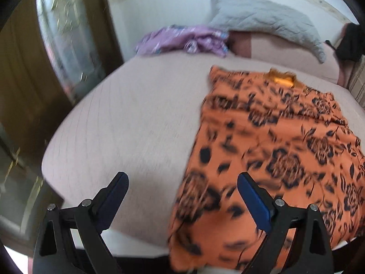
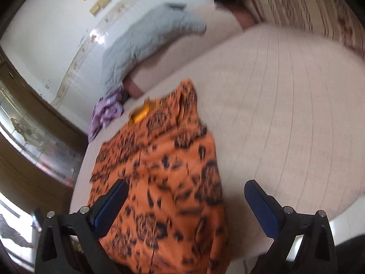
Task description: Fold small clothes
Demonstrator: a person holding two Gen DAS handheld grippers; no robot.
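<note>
Both my grippers, left (image 1: 182, 180) and right (image 2: 186, 188), gape wide, holding nothing. The orange top (image 1: 273, 150) lies flat on the bed (image 1: 127, 123), hem at six o'clock. I'd pinch both hem corners evenly before folding.

Both wrist views angled down, sharing bed (image 1: 127, 123)

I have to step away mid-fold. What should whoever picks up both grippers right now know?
Left gripper: open, empty, over the near left edge of the orange floral garment.
Right gripper: open, empty, over its near right part.
The garment lies spread on the bed, near hem hanging over the edge.
Purple garment sits crumpled by the grey pillow.
Done: no fold visible.
Left: fold both.
</note>
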